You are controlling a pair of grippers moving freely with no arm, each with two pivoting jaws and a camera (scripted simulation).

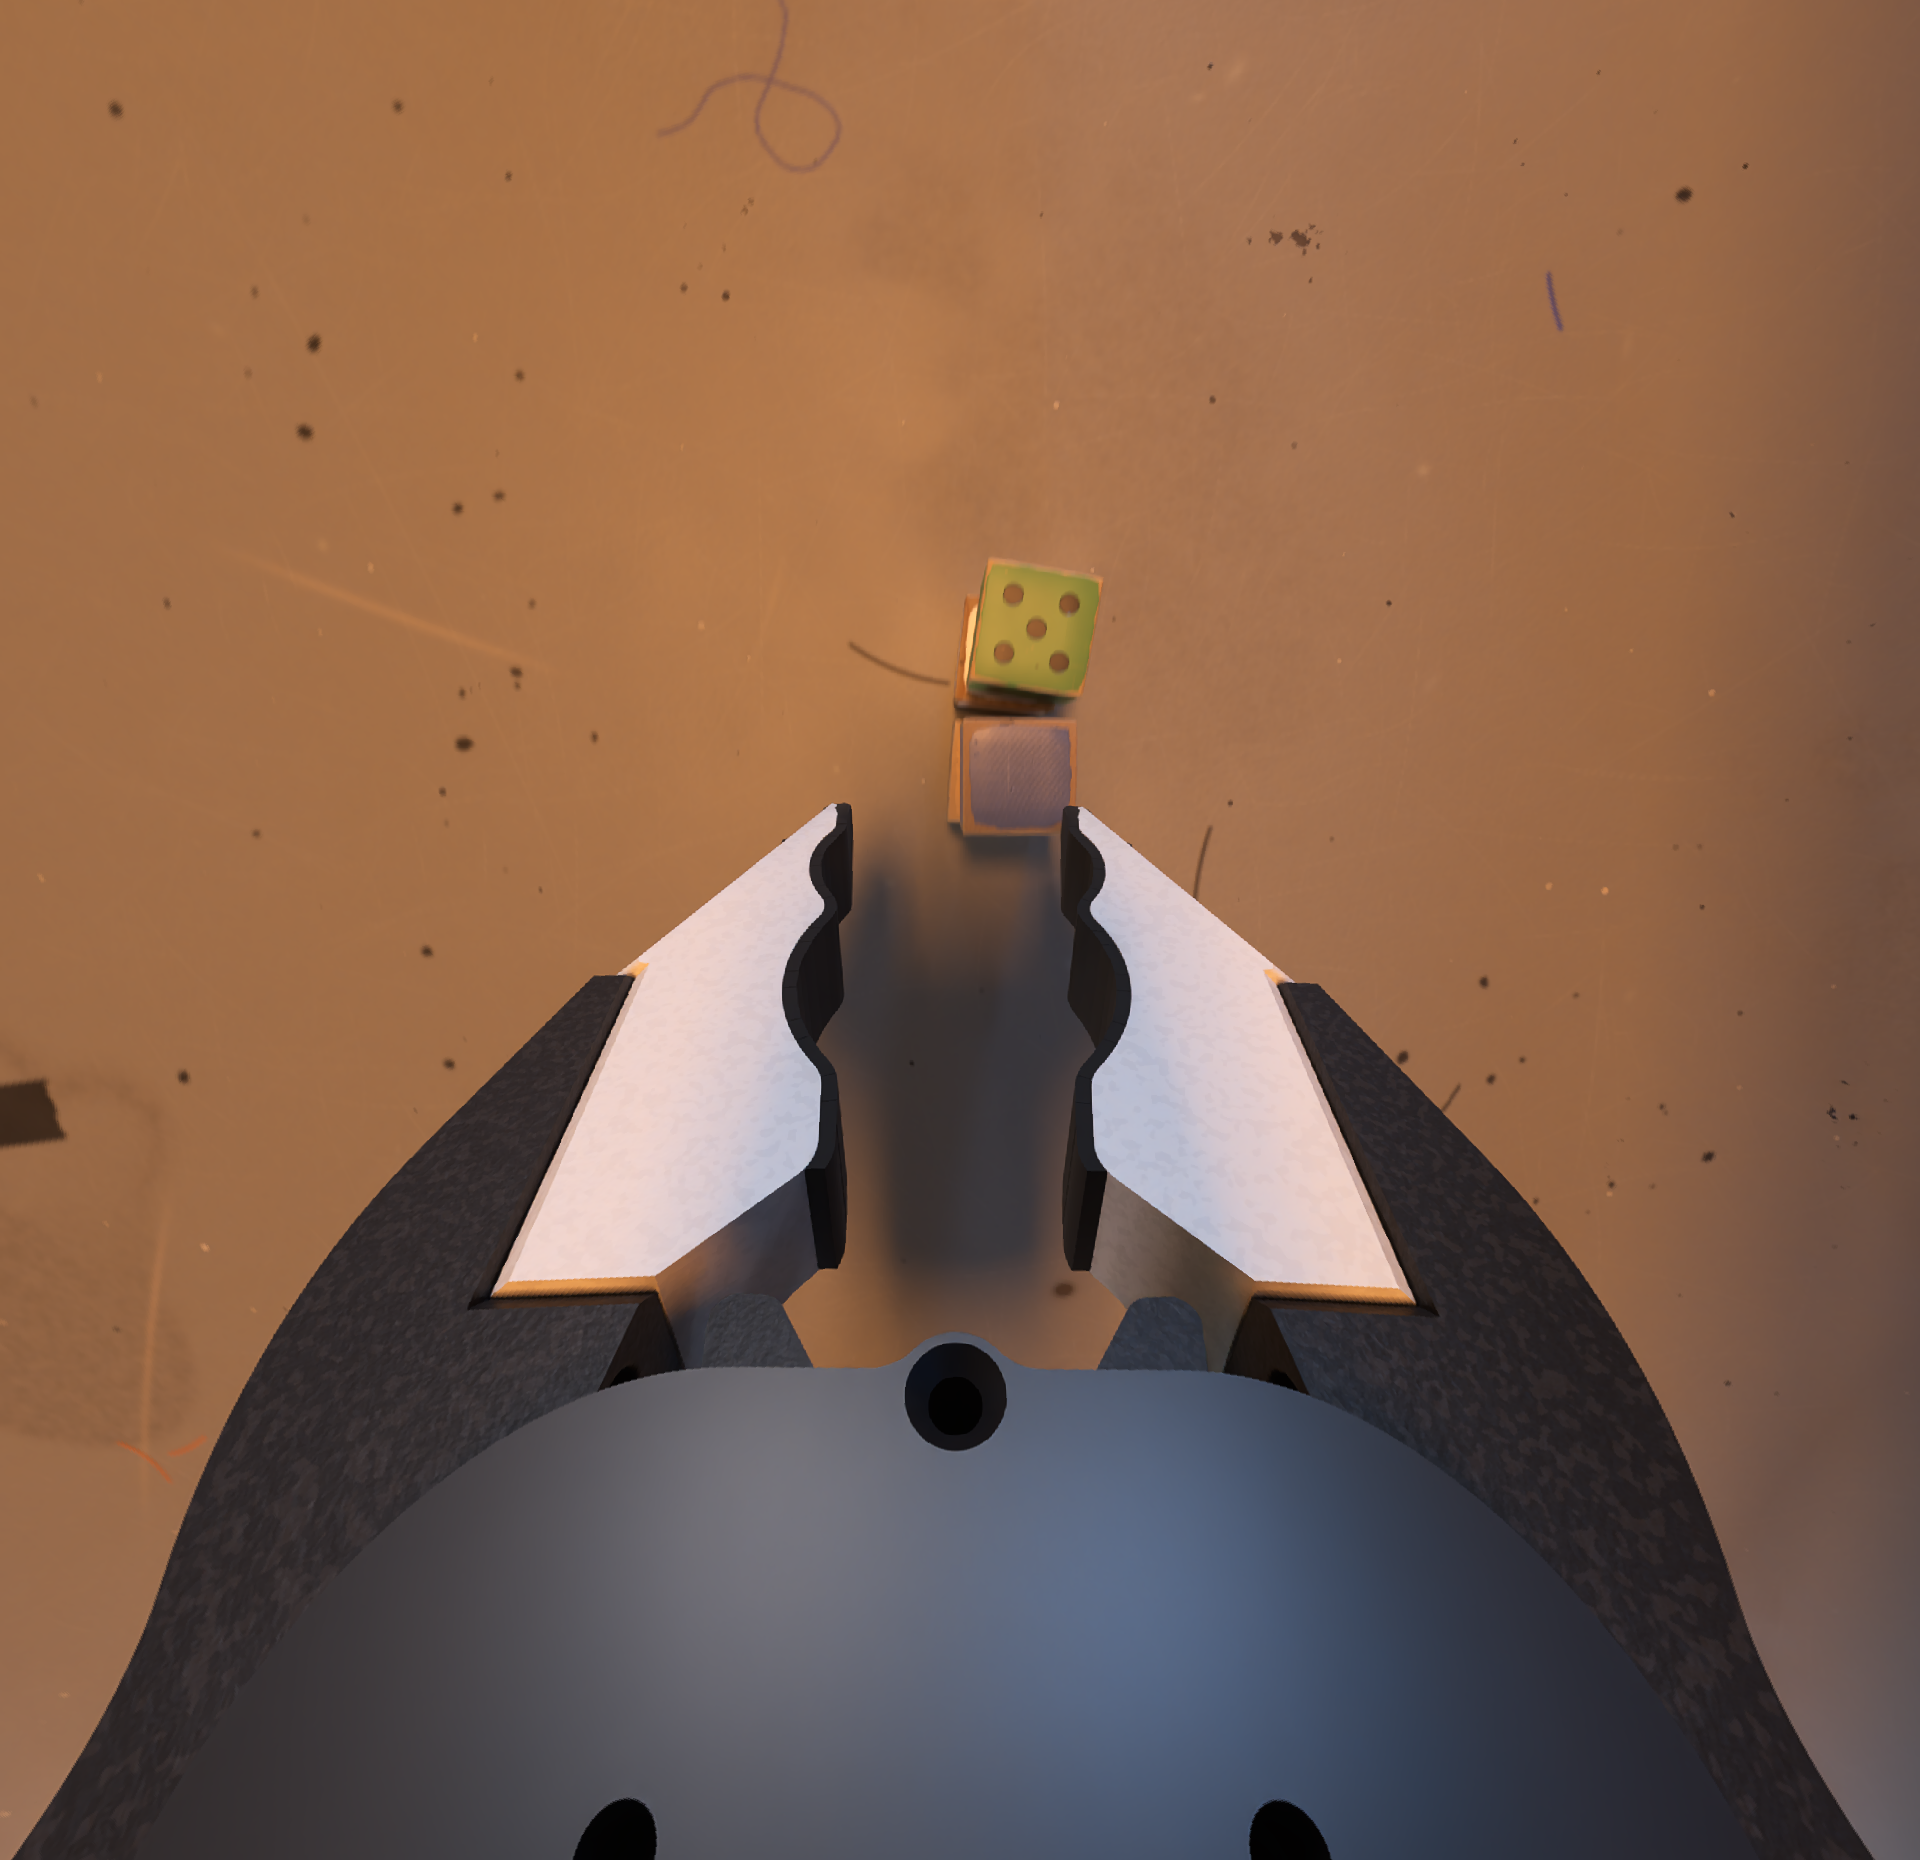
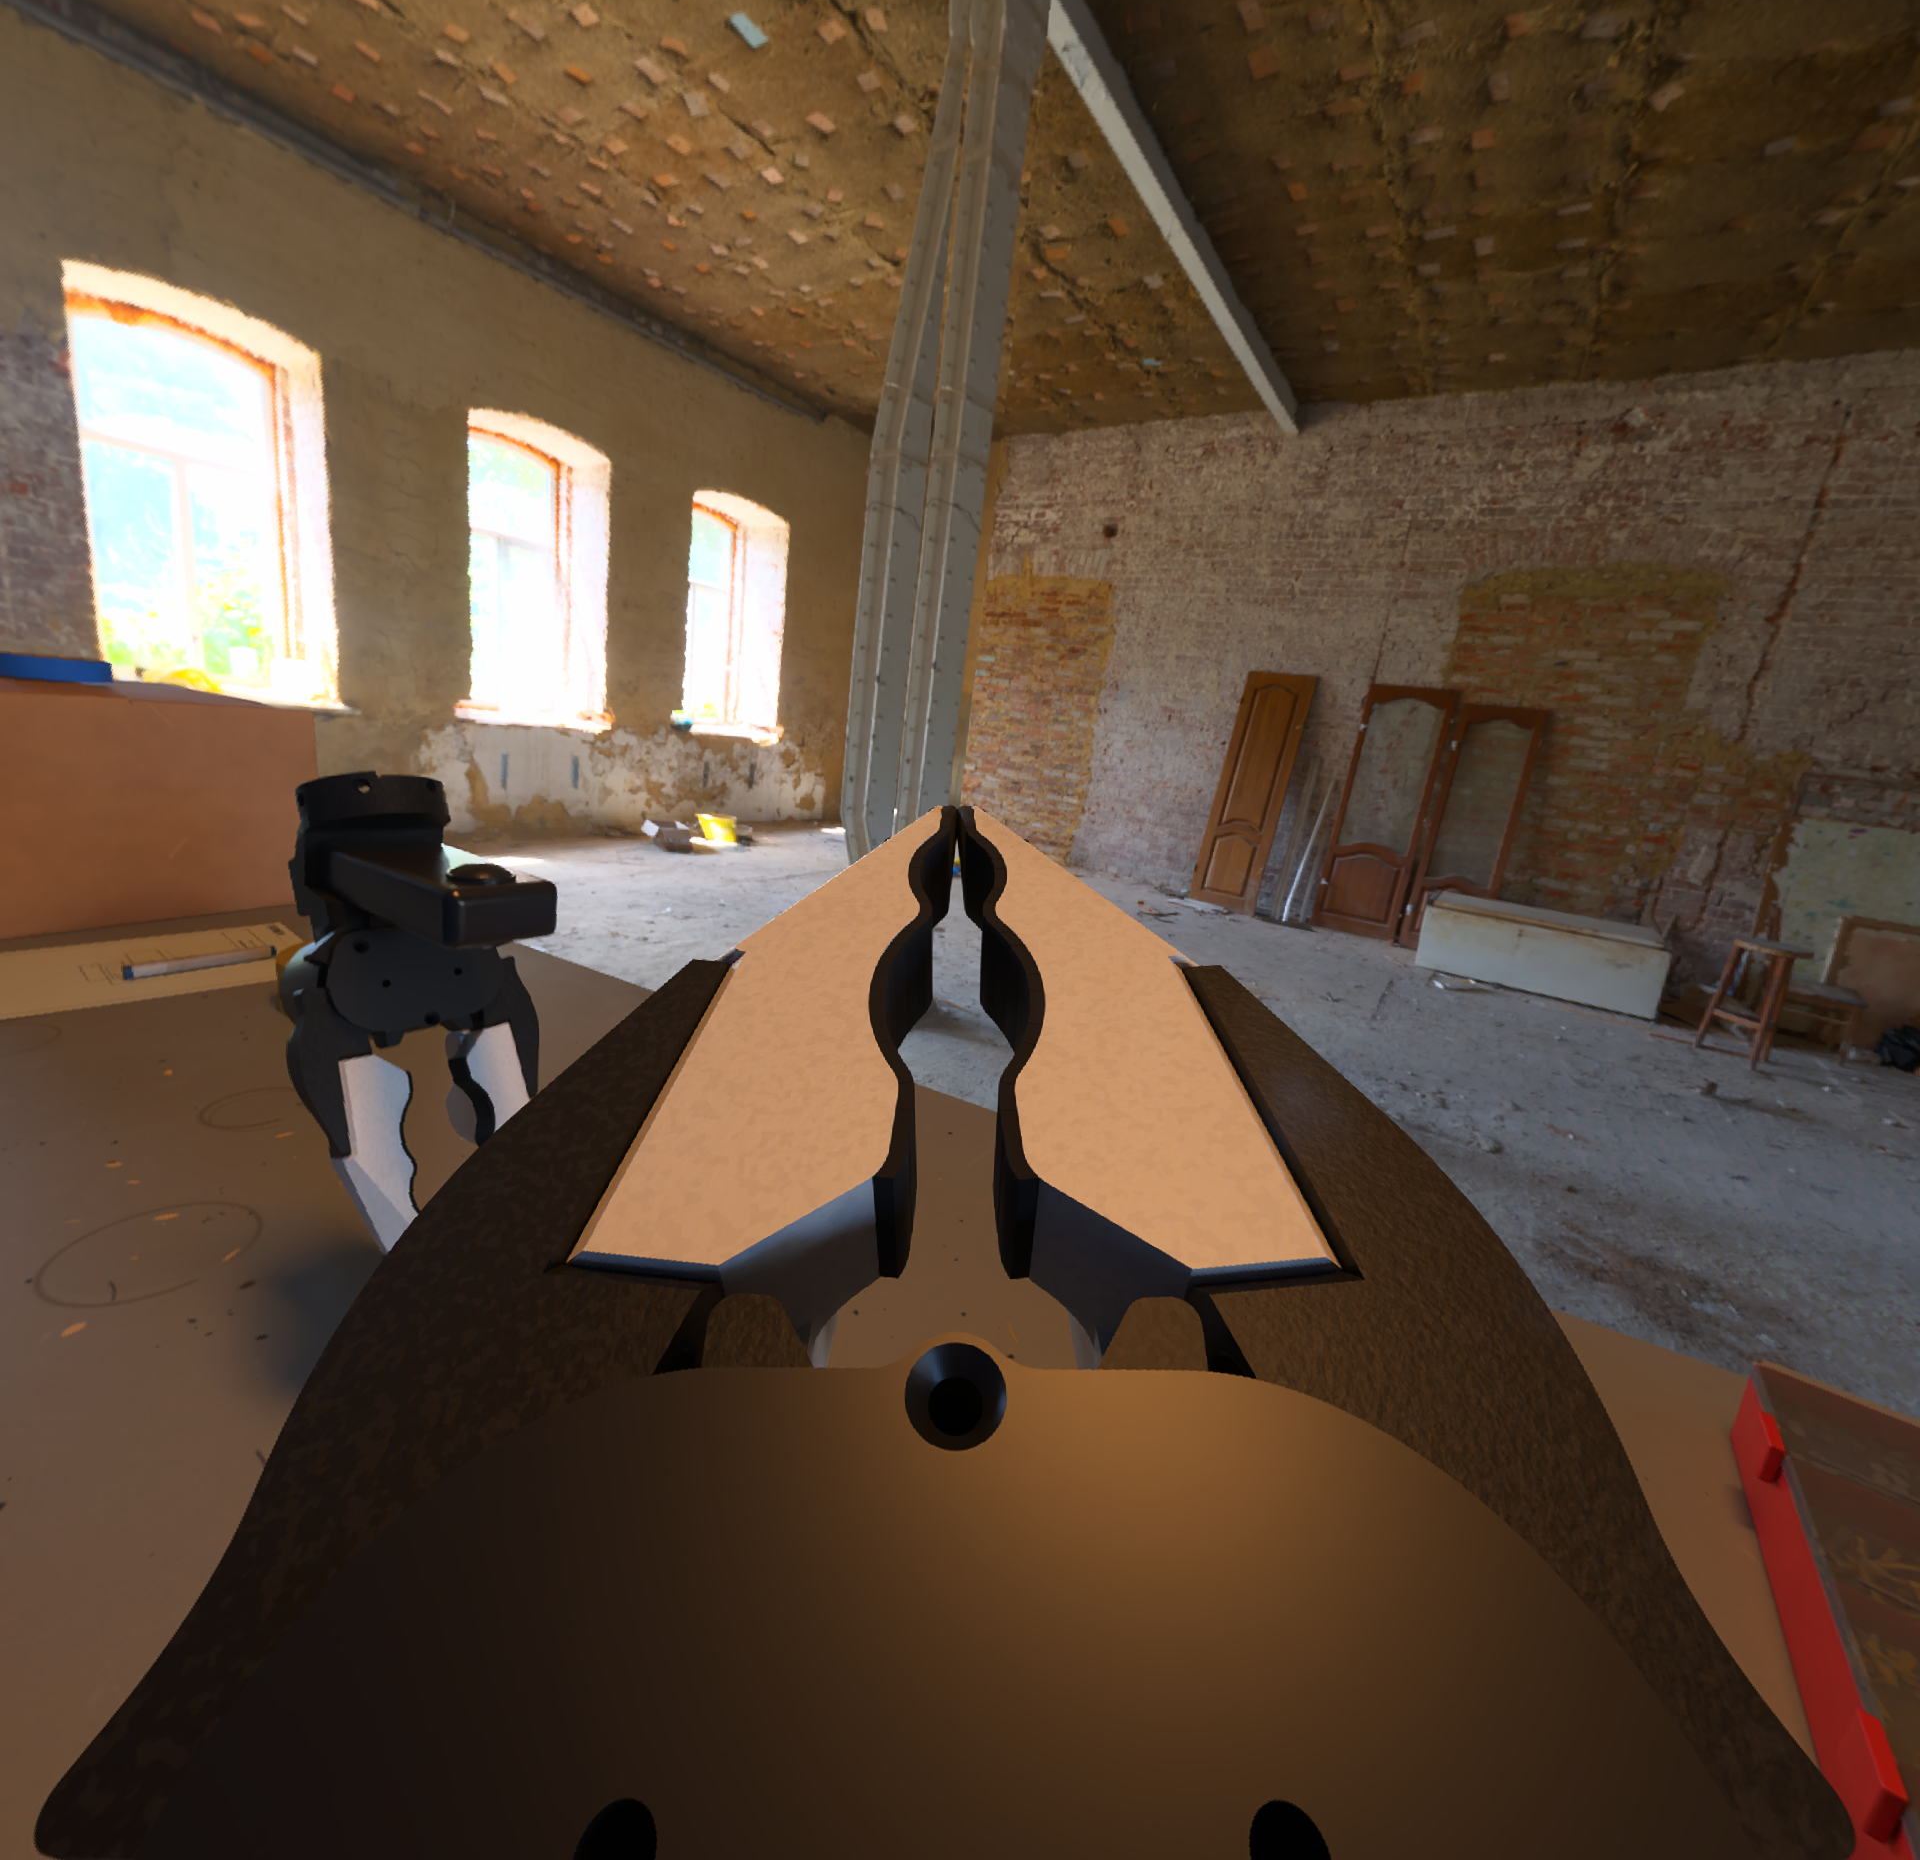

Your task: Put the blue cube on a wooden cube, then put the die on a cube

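Left wrist view looks straight down at the brown tabletop [image 1: 416, 563]. Left gripper [image 1: 956, 813] has its jaws spread apart w/ nothing between them, hovering above the table. Just ahead of the fingertips sit two small stacks, touching or nearly so. Near one: a greyish-blue cube [image 1: 1016, 774] resting on a wooden cube [image 1: 954, 782], of which only a thin tan edge shows on the left side. Far one: the green die [image 1: 1034, 628], five-pip face up, atop another wooden block [image 1: 968, 638] that peeks out at its left edge. The die sits a bit skewed vs. its base.

Right wrist view: right gripper [image 2: 956, 813] has its fingers pressed together, holding nothing, aimed out at the room, well clear of the work. The left gripper shows farther off at left over the table. A red tray [image 2: 1766, 1519] edge sits at lower right.

Judgement: both placements look done, so the step in hand is prob. the retreat. To do it well, lift straight up, no sideways drift. The right fingertip sits close to the blue cube's corner in this view, so a lateral nudge could topple either stack. Keep the jaws wide until well clear. The die's overhang makes it the more fragile one.
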